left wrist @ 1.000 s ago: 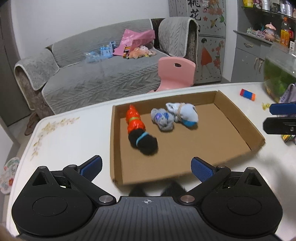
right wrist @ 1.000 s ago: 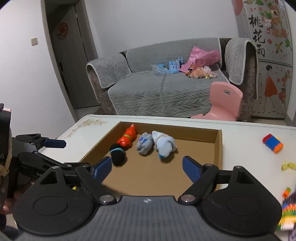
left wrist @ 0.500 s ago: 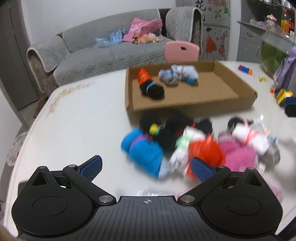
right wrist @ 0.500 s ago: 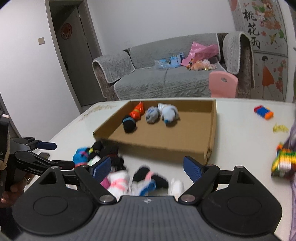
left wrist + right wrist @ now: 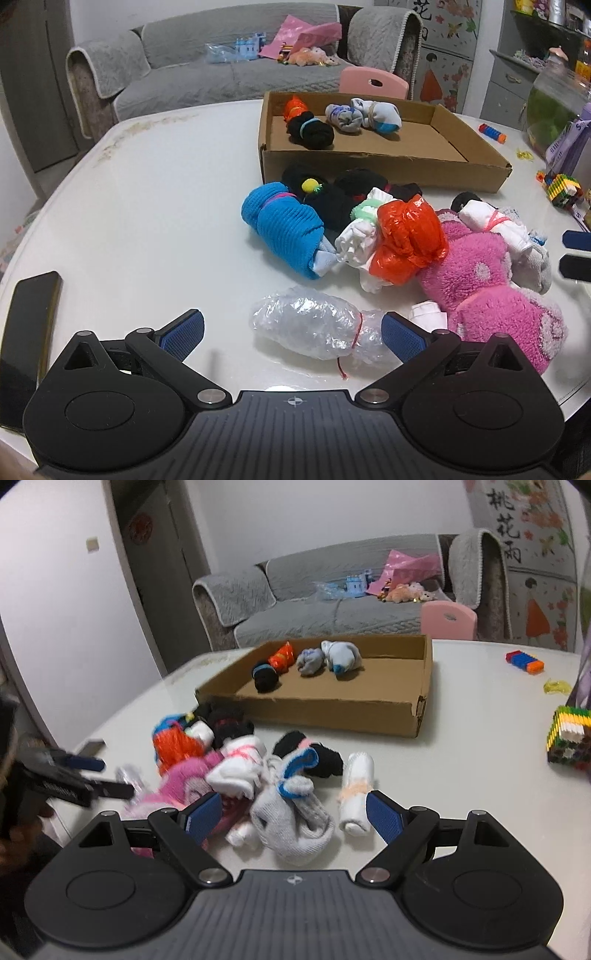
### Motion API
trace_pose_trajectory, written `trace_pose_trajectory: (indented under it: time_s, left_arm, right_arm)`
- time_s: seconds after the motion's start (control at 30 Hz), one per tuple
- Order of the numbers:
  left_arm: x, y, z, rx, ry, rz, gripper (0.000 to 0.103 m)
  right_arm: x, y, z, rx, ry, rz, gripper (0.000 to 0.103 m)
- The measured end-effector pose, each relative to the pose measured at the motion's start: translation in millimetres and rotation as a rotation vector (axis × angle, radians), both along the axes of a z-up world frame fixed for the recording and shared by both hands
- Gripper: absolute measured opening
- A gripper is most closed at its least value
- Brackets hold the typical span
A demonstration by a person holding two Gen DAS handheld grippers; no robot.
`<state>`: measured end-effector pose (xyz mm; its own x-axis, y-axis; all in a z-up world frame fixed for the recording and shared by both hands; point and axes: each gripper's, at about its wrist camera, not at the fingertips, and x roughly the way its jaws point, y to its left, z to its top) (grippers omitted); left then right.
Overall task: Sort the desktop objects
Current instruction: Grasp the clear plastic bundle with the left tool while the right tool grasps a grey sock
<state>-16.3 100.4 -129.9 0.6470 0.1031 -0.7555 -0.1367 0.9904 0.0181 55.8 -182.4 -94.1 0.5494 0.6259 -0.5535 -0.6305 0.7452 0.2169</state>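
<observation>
Socks (image 5: 369, 236) lie heaped on the table (image 5: 147, 206) beside a cardboard box (image 5: 384, 166) holding four more, while the left gripper (image 5: 291, 330) and right gripper (image 5: 293, 810) hover over them, both spread wide and empty.

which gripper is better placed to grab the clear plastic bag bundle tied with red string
Left. The clear plastic bag bundle lies right ahead of the open left gripper, partly between its fingers. The open right gripper faces a grey sock bundle on the pile's other side.
</observation>
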Motion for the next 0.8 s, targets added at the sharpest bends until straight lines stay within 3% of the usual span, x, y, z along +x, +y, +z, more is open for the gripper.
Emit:
trace_pose_trajectory:
  time_s: [0.53,0.67,0.8]
  left_arm:
    - [-3.5,11.6,-0.7,-0.084,0.010,0.051,0.103]
    - [-6.2,16.1,-0.5,-0.122,0.018,0.054,0.103]
    - [-7.0,14.4,-2.2,-0.132,0.021,0.051,0.103]
  right_arm:
    - [4.4,38.9,-10.1,-0.154,-0.129,0.164,0.083]
    - [9.4,47.0,-17.3,-0.200,-0.122,0.204,0.083]
    - [12.0,44.5,-22.1,-0.180,-0.088,0.211,0.080]
